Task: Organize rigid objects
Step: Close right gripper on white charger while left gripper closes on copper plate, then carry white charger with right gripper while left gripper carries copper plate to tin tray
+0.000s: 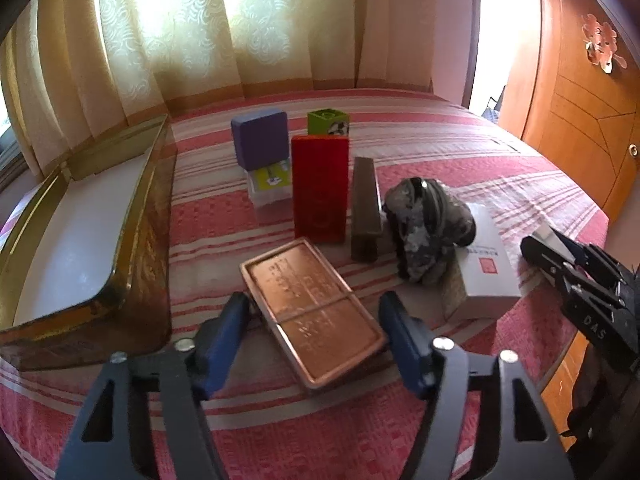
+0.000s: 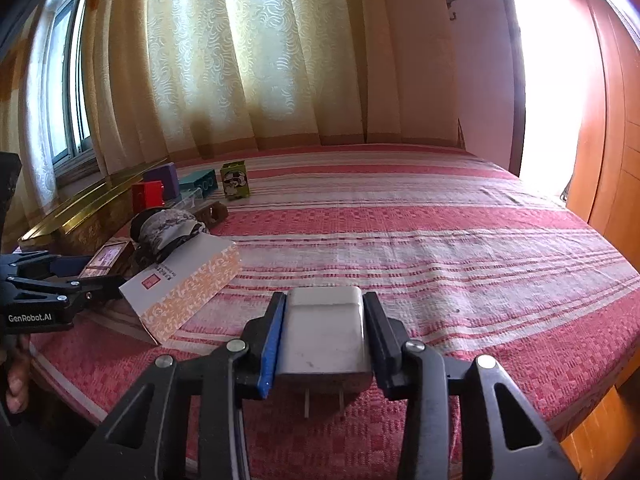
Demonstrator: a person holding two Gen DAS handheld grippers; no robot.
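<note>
A flat copper-coloured tin [image 1: 312,312] lies slanted on the striped bedspread [image 1: 240,224]. My left gripper [image 1: 314,304] straddles it, with the blue pads against its two long edges; the same gripper [image 2: 102,276] shows at the left of the right wrist view. My right gripper [image 2: 325,300] is shut on a white plug adapter [image 2: 324,332], with its two prongs pointing back at the camera, just above the bed's near edge. In the left wrist view the right gripper [image 1: 544,240] sits at the far right, beside a white box.
An open gold tin box [image 1: 80,240] stands at the left. Behind the copper tin stand a red box [image 1: 320,188], a purple box [image 1: 260,140], a green box [image 1: 328,122], a dark bar [image 1: 366,208], a grey lumpy object [image 1: 424,228] and a white patterned box [image 1: 486,264]. Curtains hang behind.
</note>
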